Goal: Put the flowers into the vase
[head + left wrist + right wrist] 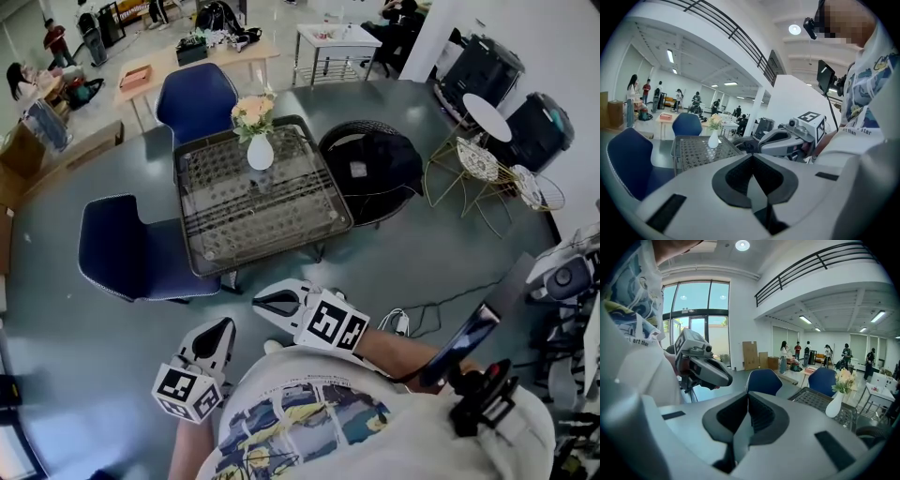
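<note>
Found the left claw point(217, 332) clenched, jaws pressed flat together on nothing. Found the right claw point(269, 302) likewise clenched and empty. Located both at the near edge of the scene, close against the person's torso and well apart from the table point(201, 266). Judged as a rest posture: nothing within reach to grip, hence shut, tucked in, and aimed slightly downward toward the table.

Located the vase point(260, 153) upright on the far part of the table top, roughly midway between its left and right edges. Judged stable there: base flat on the top, set in from the rim, nothing touching it.

Checked contents. Found the flowers point(253, 111) already in the vase: pale peach blooms with green leaves, stems running down through the narrow neck, heads spreading above it. Confirmed from both gripper views, with the bouquet standing clear above the white body. Judged the narrow neck to be what keeps the stems bunched and upright.

Saw no loose flowers on the table top or on the floor beside it. Saw no other container on the table.

Noted one blue chair point(195, 98) at the far side and a second blue chair point(122, 248) at the left, leaving the near side open for approach.

Judged the task complete, or not under way, as things lie.
</note>
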